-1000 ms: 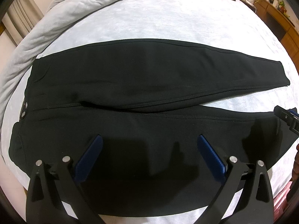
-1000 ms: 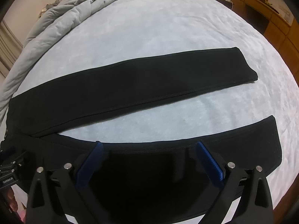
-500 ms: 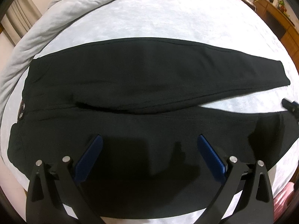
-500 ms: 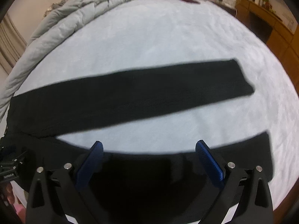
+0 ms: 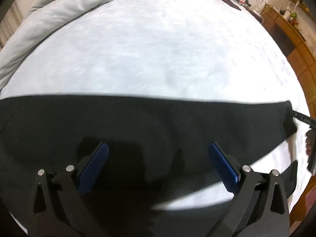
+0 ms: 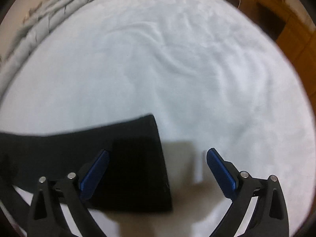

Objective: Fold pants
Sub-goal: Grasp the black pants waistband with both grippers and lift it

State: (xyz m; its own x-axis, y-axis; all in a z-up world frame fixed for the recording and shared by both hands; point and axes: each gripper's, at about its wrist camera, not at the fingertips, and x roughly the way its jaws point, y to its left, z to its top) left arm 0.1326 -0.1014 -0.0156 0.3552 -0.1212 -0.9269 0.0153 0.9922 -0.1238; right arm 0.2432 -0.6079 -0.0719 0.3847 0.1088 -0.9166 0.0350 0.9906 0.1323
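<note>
Hovering low over the bed, the left gripper (image 5: 158, 164) has its blue pads spread wide apart with nothing between them but air, and the black pants (image 5: 138, 122) fill the lower half of its view. The cloth runs as one long dark band from nine o'clock across to three o'clock, its far edge a clean line against the pale bedsheet (image 5: 158, 49). Directly under and ahead of the fingers, at six o'clock, it's all black fabric. Over at three o'clock the leg end narrows to a cuff, and just beside it a dark piece of the other tool pokes into frame, too blurred to say whether it touches the cloth. At five o'clock a strip of sheet shows between the upper leg and a second dark layer below.

Switching to the right wrist view: the right gripper (image 6: 158, 169) is also wide open, pads well apart, gripping nothing. The pants (image 6: 128, 158) come in from nine o'clock and end in a squared-off cuff that reaches between the fingers, closer to the left pad at seven o'clock. The right pad at five o'clock sits over bare bedsheet (image 6: 177, 69), clear of the cloth. The picture is smeared with motion. A rumpled grey duvet (image 6: 39, 19) lies piled at ten o'clock, wooden furniture (image 6: 286, 25) at two o'clock.
</note>
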